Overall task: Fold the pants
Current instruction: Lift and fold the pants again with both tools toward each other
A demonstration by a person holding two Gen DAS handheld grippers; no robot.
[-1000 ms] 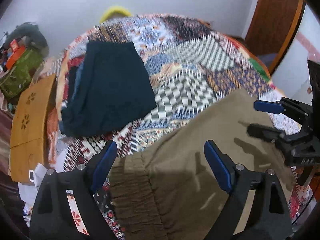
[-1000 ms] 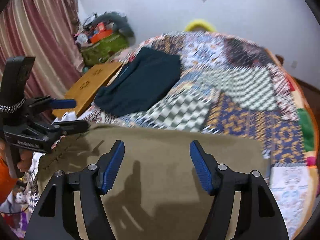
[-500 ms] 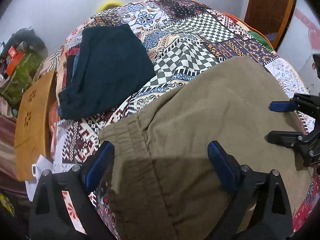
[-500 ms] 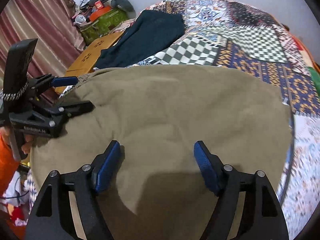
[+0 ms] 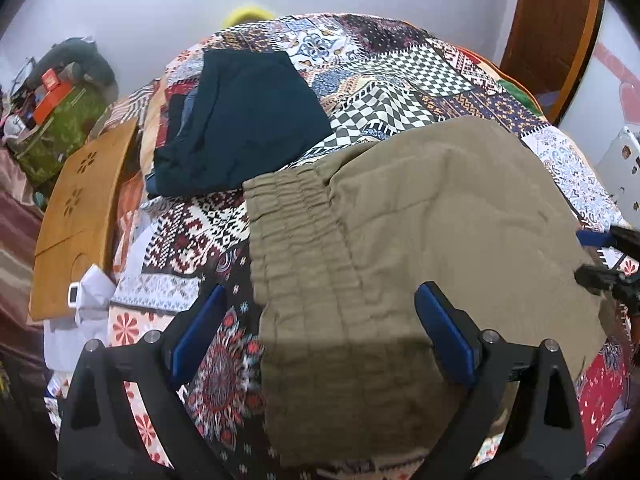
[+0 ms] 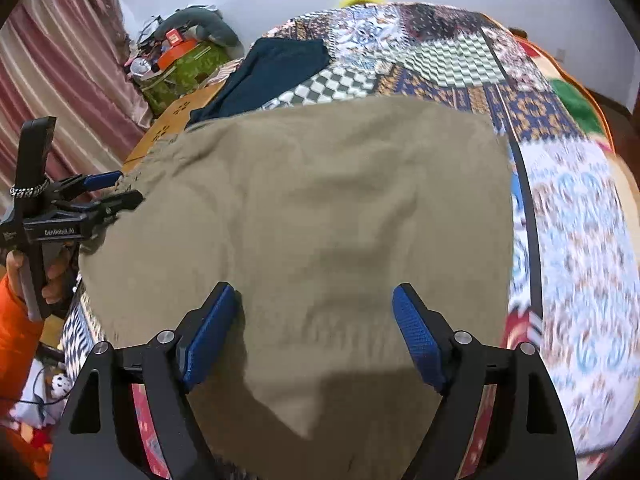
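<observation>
We assess the fold as well advanced. The olive pants [image 6: 304,216] lie flat on the patchwork bedspread [image 6: 560,208] at its near edge, already doubled into a compact, roughly rectangular stack; in the left wrist view the gathered elastic waistband [image 5: 296,240] forms the left edge of the stack, and more than one layer of cloth appears at the near edge. The left gripper [image 5: 320,332] has its jaws spread wide above the waistband side, with nothing pinched between the blue pads [image 5: 440,336]; the cloth lies below them, not pressed. The right gripper [image 6: 312,332] hovers over the other half of the stack, its jaws opening at this moment, with only the flat top layer beneath them and no fabric gripped. We therefore judge that a fold has just been laid down and released. What remains, as far as these views show, is either one more fold to bring the stack to the size of the folded dark garment [image 5: 244,120] lying farther back on the bedspread, or smoothing the slight ripples in the top layer and moving the finished stack beside it. We cannot tell from these views whether the leg ends are squared under the top layer. A wooden board [image 5: 80,208] lies off the left side of the bed, clear of the work.
</observation>
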